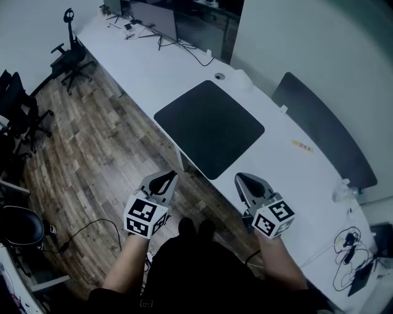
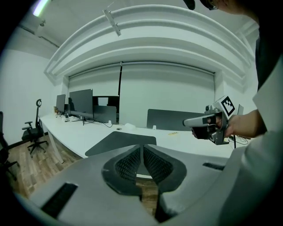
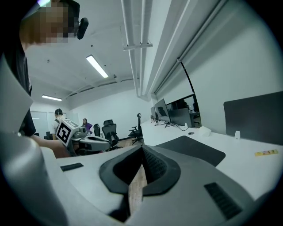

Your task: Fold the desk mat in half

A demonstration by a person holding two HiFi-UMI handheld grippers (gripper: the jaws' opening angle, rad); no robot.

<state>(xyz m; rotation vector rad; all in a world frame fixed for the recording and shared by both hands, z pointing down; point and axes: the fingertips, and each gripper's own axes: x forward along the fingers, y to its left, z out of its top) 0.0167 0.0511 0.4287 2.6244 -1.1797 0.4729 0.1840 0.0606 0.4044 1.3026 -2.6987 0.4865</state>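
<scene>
Desk mat [image 1: 209,129] lay flat, unfolded, dark, on white worktop [image 1: 153,67], one corner at front edge. Left gripper [image 1: 166,178] hung over wood floor [image 1: 92,141], jaws clenched, nothing between them. Right gripper [image 1: 245,179] near mat's nearest corner, jaws also clenched, empty. Both grippers clear of mat. Monitor [image 1: 153,18] at worktop's far end; office chair [image 1: 70,58] on floor.

The person is wearing a dark short-sleeved top [image 1: 190,270]. The left gripper [image 1: 164,179] and the right gripper [image 1: 245,179] are each showing a pale grey moulded housing with dark rectangular slots [image 2: 59,199], and each is carrying a cube [image 1: 146,216] printed with black-and-white square markers. The fingers [image 2: 128,165] are presenting dark pads with a fine ribbed texture.
</scene>
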